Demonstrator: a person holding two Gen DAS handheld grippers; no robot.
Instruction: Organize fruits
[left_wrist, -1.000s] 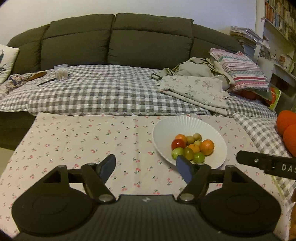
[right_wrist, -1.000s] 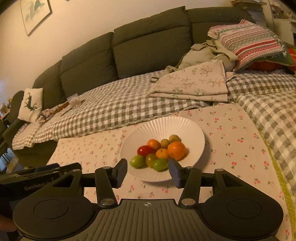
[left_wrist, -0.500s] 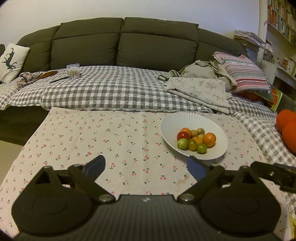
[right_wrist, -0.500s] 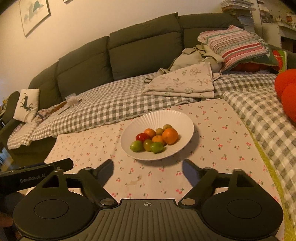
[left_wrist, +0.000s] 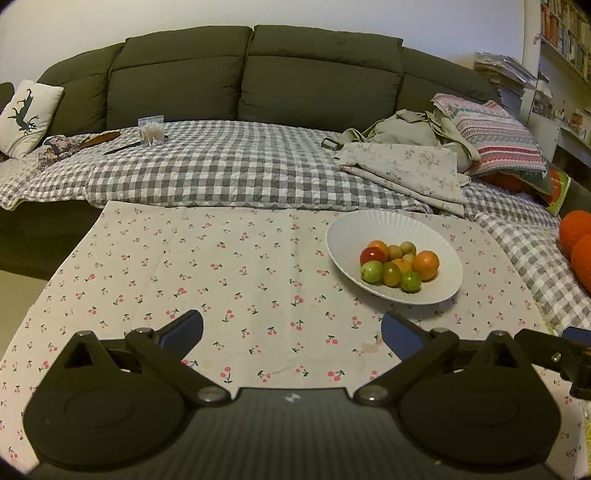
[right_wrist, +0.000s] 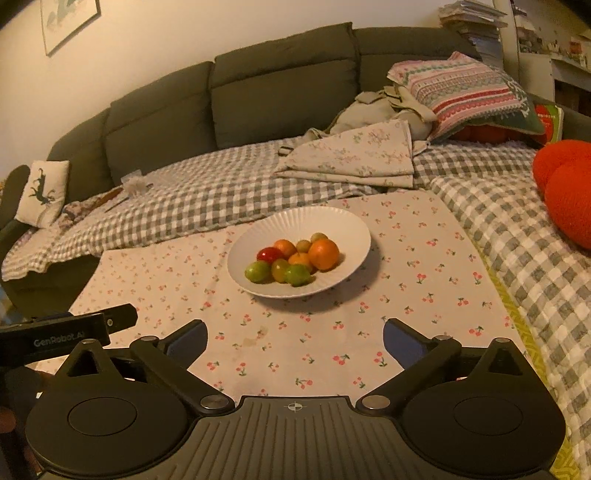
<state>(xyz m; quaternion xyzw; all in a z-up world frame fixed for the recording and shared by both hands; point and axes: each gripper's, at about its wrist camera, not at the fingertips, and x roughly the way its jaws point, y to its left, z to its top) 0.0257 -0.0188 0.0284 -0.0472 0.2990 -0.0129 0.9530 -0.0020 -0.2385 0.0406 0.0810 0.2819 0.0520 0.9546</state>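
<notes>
1. My left gripper (left_wrist: 291, 332) hangs over the near edge of the cherry-print cloth (left_wrist: 229, 280), jaws spread wide with nothing between them.
2. My right gripper (right_wrist: 295, 336) sits the same way over the cloth's near edge, jaws wide apart and empty; its body shows at the right edge of my left view, and the left one's body pokes in at the left of my right view.
3. A faint stain (right_wrist: 255, 338) marks the cloth just past my right gripper's fingers.
4. Farther in, toward the cloth's far right corner, stands the white fluted plate (left_wrist: 373, 225).
5. The fruits (left_wrist: 399, 264) are heaped together on its near half: a red one, three green ones along the front, several orange ones and a couple of small yellowish ones, all touching.
6. Beyond the cloth's far edge lies a grey checked blanket (left_wrist: 229, 170) with a folded floral sheet (left_wrist: 402, 170) on its right side.
7. A dark green sofa (left_wrist: 317, 77) backs it all.
</notes>
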